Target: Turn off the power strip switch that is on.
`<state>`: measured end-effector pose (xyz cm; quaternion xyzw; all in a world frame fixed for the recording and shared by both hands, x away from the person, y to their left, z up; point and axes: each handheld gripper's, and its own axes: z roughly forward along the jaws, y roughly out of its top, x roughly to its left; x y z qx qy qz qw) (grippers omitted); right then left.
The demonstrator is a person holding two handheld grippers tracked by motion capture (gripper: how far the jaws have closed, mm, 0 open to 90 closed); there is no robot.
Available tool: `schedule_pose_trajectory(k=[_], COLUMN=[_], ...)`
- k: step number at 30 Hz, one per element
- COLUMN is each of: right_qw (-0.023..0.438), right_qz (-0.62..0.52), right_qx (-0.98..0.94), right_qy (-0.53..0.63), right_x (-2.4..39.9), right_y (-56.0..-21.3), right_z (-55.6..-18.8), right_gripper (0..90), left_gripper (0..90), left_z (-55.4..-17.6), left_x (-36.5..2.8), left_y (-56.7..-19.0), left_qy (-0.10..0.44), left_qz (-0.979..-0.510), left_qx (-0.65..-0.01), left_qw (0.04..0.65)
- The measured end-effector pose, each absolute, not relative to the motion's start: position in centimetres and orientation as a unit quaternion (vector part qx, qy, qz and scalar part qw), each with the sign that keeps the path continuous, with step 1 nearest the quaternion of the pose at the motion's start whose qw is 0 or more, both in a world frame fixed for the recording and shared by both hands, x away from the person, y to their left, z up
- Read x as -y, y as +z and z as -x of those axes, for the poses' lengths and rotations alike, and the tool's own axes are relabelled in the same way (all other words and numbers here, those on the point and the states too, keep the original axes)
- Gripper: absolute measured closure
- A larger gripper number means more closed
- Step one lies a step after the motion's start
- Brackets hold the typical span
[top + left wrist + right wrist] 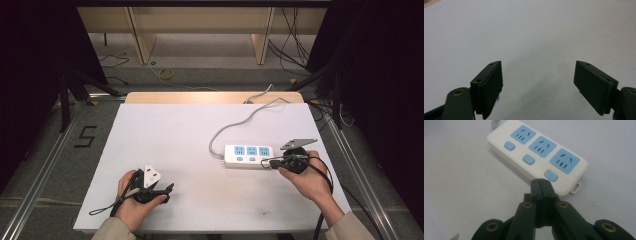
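Observation:
A white power strip [248,156] with three blue sockets and three blue switches lies on the white table [190,150], right of centre; its grey cord [235,125] runs off toward the back edge. In the right gripper view the power strip [536,155] lies just beyond my right gripper [541,181], whose jaws are shut together with nothing between them, tips close to the nearest switch [551,175]. From above, the right gripper [265,162] sits at the strip's right front end. My left gripper [169,189] rests at the front left, its jaws wide open over bare table [536,37].
The table's far edge shows a wooden strip [210,97]. Beyond it are the floor, loose cables [165,74] and wooden furniture legs. Dark curtains hang on both sides. A floor marking like a "5" [86,136] lies to the left.

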<state>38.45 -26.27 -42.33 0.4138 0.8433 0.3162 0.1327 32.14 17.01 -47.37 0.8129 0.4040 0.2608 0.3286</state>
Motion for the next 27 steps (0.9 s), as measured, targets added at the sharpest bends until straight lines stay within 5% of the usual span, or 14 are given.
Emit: schedule_pose_trajectory(k=[27], right_qw=[0.121], right_qz=[-0.425], right_qx=[-0.846], right_qy=[0.298], right_x=[25.8], right_y=[-41.8], right_z=[-40.1], right_gripper=[90.0], left_gripper=[22.8], left_z=[-32.2], left_x=[-16.8], left_y=[-47.5], left_qy=[0.261], left_qz=[-0.814], left_qx=[-0.403], left_qw=[0.328])
